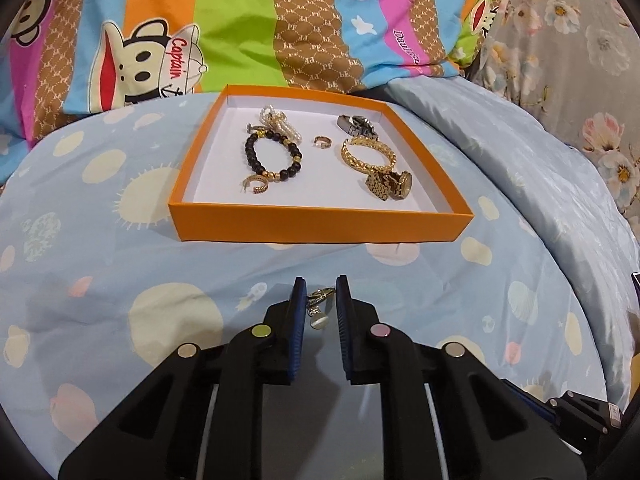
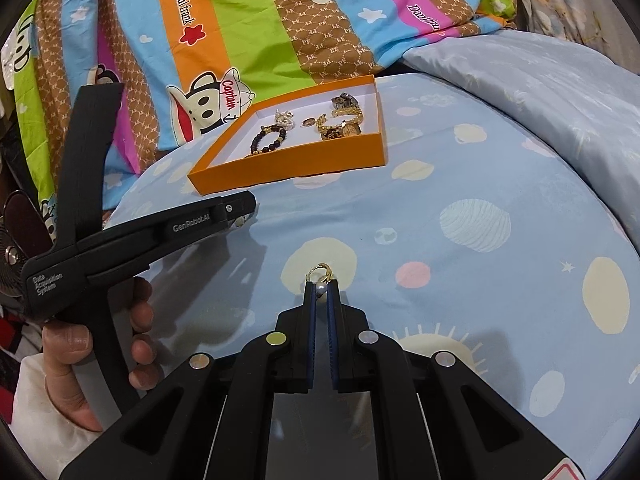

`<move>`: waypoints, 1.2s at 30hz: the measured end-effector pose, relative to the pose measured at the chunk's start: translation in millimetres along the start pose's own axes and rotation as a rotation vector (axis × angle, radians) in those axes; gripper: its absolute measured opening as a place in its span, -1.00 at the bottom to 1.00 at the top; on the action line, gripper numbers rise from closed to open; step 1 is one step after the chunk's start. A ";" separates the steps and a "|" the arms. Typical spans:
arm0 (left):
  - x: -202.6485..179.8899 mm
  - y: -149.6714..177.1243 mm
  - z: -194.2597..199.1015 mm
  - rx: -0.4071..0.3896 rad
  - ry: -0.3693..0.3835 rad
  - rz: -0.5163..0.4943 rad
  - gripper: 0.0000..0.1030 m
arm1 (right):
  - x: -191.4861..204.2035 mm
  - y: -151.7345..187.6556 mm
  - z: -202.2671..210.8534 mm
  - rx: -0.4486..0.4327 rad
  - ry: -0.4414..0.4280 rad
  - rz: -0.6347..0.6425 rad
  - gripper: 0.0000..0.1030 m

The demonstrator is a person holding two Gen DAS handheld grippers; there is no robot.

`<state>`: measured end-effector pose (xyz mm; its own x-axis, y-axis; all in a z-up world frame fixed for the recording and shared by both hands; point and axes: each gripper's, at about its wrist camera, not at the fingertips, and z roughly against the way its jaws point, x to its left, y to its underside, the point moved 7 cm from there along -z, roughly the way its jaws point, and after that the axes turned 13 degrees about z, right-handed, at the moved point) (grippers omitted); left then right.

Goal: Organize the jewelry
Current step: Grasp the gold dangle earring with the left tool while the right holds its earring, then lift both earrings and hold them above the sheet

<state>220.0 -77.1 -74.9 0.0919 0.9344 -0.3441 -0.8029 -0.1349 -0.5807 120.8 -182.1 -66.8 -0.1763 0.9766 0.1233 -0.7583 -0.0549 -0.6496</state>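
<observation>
An orange box (image 1: 320, 227) with a white floor sits on the bed. It holds a black bead bracelet (image 1: 273, 157), a pearl bracelet (image 1: 276, 120), a gold chain bracelet (image 1: 370, 155), a gold watch (image 1: 390, 185), a dark watch (image 1: 357, 125), a small ring (image 1: 322, 142) and a gold hoop earring (image 1: 256, 185). My left gripper (image 1: 321, 286) is shut on a gold earring with a pearl (image 1: 319, 306), in front of the box. My right gripper (image 2: 321, 287) is shut on another gold hoop earring with a pearl (image 2: 320, 276), just above the sheet. The box (image 2: 296, 162) lies far ahead of it.
The bed has a light blue sheet with planet prints (image 1: 120, 264). A striped cartoon pillow (image 1: 240, 28) lies behind the box, and a pale blue quilt (image 1: 520, 148) to the right. The left gripper's black body (image 2: 132, 236) and the hand holding it show in the right wrist view.
</observation>
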 end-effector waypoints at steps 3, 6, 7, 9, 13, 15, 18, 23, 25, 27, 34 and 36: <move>0.5 3.1 8.3 -0.017 -0.003 -0.009 -0.73 | 4.2 -0.3 0.5 -0.005 -0.005 0.007 -0.90; 3.3 10.6 18.4 -0.020 -0.003 -0.009 -0.73 | 8.1 0.3 1.6 -0.008 -0.008 0.014 -0.90; 4.8 13.4 22.0 -0.019 0.000 -0.006 -0.73 | 9.1 0.4 2.0 -0.009 -0.009 0.015 -0.90; 7.8 19.5 28.5 -0.017 -0.001 -0.002 -0.73 | 11.9 0.8 2.8 -0.010 -0.011 0.020 -0.90; 15.3 32.6 39.5 -0.011 -0.008 0.006 -0.73 | 21.0 2.9 3.4 -0.008 -0.017 0.037 -0.90; 20.9 40.3 45.2 -0.004 -0.008 0.012 -0.73 | 25.4 4.0 3.6 -0.005 -0.019 0.047 -0.90; 29.4 49.2 51.8 0.010 -0.010 0.027 -0.73 | 30.8 7.3 3.1 0.006 -0.025 0.060 -0.90; 38.3 61.7 60.7 0.024 -0.014 0.042 -0.73 | 35.1 13.5 0.9 0.035 -0.030 0.065 -0.90; 39.0 65.2 63.7 0.025 -0.015 0.041 -0.73 | 36.3 16.2 1.2 0.043 -0.033 0.066 -0.90; 39.4 67.6 65.4 0.026 -0.016 0.039 -0.73 | 37.5 18.2 1.9 0.047 -0.034 0.070 -0.90; 39.2 68.9 66.1 0.023 -0.016 0.039 -0.73 | 38.3 21.4 5.7 0.041 -0.037 0.066 -0.90; 39.6 70.8 68.9 0.019 -0.016 0.039 -0.73 | 38.7 21.4 9.0 0.025 -0.040 0.064 -0.90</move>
<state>126.2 -26.9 -78.8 0.0511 0.9337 -0.3544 -0.8169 -0.1650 -0.5526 92.2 -147.4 -69.2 -0.2493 0.9619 0.1124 -0.7601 -0.1224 -0.6381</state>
